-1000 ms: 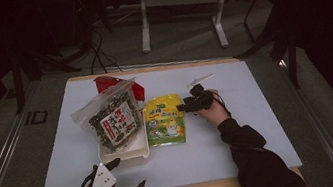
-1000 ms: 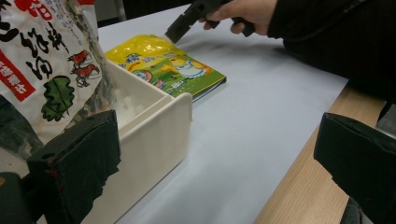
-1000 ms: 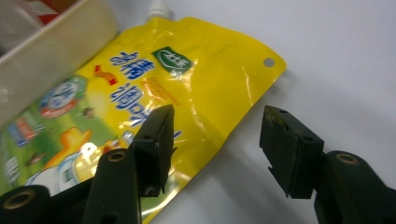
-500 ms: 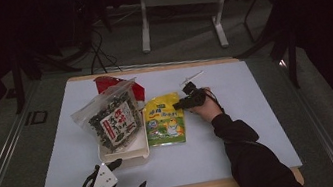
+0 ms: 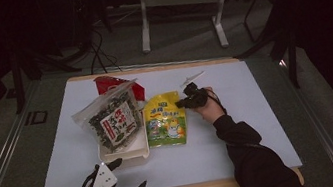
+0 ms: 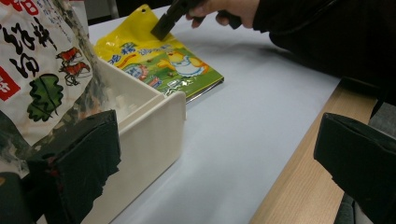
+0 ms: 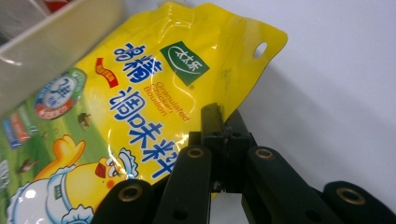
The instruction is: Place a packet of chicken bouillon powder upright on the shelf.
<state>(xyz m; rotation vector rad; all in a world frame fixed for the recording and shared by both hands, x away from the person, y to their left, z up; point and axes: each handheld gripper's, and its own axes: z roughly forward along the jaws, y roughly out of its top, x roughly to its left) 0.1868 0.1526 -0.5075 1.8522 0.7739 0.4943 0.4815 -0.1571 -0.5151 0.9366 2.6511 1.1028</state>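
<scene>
The yellow pouch [image 5: 165, 120] of chicken bouillon lies flat near the middle of the worktop [image 5: 240, 127], just right of a white tray [image 5: 126, 154].

Going from the left: the left tongs [image 5: 127, 176] hover at the near edge of the worktop, jaws spread wide with nothing between them. From above you see their white three-cornered plate and a cable trailing to the hand. Their own camera looks low across the surface and catches what the overhead one flattens: the tray's [image 6: 154, 126] corner wall standing up, and a seaweed bag [image 6: 32, 79] leaning out over its rim, red and black print on white. From above, that bag [image 5: 110, 120] sprawls across the tray, with something red [image 5: 110, 83] poking out behind it.

Next comes the pouch [image 6: 161, 63], a cartoon chick on its front. The right tongs [image 5: 183, 102] are clamped on its right edge near the top; the close view from those tongs [image 7: 219, 121] shows the jaws pinched together on the yellow film [image 7: 140, 93], below the hang hole. The high view adds the hand [image 5: 207, 107] and dark sleeve [image 5: 251, 161] behind them, and a small white strip [image 5: 192, 77] lying farther back on the worktop.
</scene>
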